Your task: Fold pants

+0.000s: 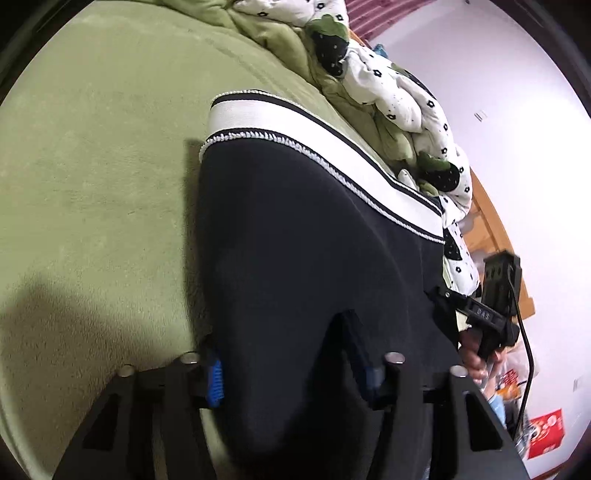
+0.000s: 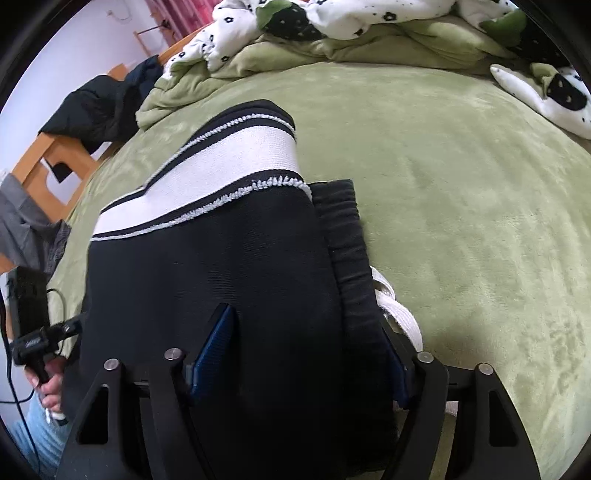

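Dark navy pants (image 1: 295,236) with white striped cuffs (image 1: 280,118) hang folded over both grippers above the green bed (image 1: 92,184). My left gripper (image 1: 291,354) has pants fabric bunched between its blue-padded fingers (image 1: 215,380); the jaws stand wide apart around it. In the right wrist view the pants (image 2: 221,266) drape between the fingers of my right gripper (image 2: 310,343), with the gathered waistband (image 2: 347,251) and a white drawstring (image 2: 399,314) at the right. The right gripper also shows in the left wrist view (image 1: 480,317), the left gripper in the right wrist view (image 2: 37,343).
A rumpled white and green flowered quilt (image 1: 388,92) lies along the far side of the bed, also in the right wrist view (image 2: 332,22). A wooden frame (image 2: 44,162) with dark clothes (image 2: 99,107) stands at the bed's edge. Bags and boxes (image 1: 546,428) lie on the floor.
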Action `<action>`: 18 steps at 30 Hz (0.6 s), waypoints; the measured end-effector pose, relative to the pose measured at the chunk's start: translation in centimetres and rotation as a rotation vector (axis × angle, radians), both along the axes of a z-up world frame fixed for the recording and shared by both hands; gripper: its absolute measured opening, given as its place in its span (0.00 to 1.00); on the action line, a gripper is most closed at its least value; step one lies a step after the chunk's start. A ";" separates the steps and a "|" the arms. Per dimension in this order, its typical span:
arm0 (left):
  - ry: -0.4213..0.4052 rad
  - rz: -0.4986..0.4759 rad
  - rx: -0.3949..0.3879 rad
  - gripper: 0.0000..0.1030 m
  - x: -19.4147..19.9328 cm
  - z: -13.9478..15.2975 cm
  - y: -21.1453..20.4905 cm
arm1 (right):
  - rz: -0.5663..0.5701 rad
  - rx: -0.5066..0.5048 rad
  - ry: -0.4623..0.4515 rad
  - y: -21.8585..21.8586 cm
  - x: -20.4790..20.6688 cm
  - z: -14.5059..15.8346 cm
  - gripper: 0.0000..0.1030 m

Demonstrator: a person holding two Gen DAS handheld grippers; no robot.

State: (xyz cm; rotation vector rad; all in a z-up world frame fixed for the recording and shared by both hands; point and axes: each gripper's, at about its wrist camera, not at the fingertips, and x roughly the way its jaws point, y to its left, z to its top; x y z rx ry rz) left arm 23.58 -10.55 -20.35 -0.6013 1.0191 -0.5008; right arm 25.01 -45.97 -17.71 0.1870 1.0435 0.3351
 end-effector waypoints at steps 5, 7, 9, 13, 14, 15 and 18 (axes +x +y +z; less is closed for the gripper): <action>-0.032 0.015 -0.063 0.12 -0.6 1.4 1.2 | -0.032 0.108 -0.045 -1.4 -1.8 2.3 0.26; -0.048 0.024 -0.054 0.12 -0.9 2.1 1.1 | -0.063 0.116 -0.057 -1.0 -2.4 3.3 0.23; -0.072 0.016 -0.029 0.12 -1.4 2.7 1.2 | -0.103 0.102 -0.076 0.0 -3.0 4.2 0.22; -0.114 0.017 -0.029 0.11 -2.9 4.6 4.2 | -0.125 0.152 -0.136 3.1 -5.0 6.7 0.20; -0.118 0.028 -0.023 0.11 -3.1 5.0 5.3 | -0.110 0.164 -0.142 4.3 -5.1 7.1 0.20; -0.116 0.039 -0.018 0.11 -3.3 5.2 6.7 | -0.091 0.166 -0.142 5.6 -5.0 7.3 0.20; -0.092 0.077 -0.026 0.11 -4.2 5.7 12.3 | -0.038 0.187 -0.108 9.9 -3.9 7.0 0.19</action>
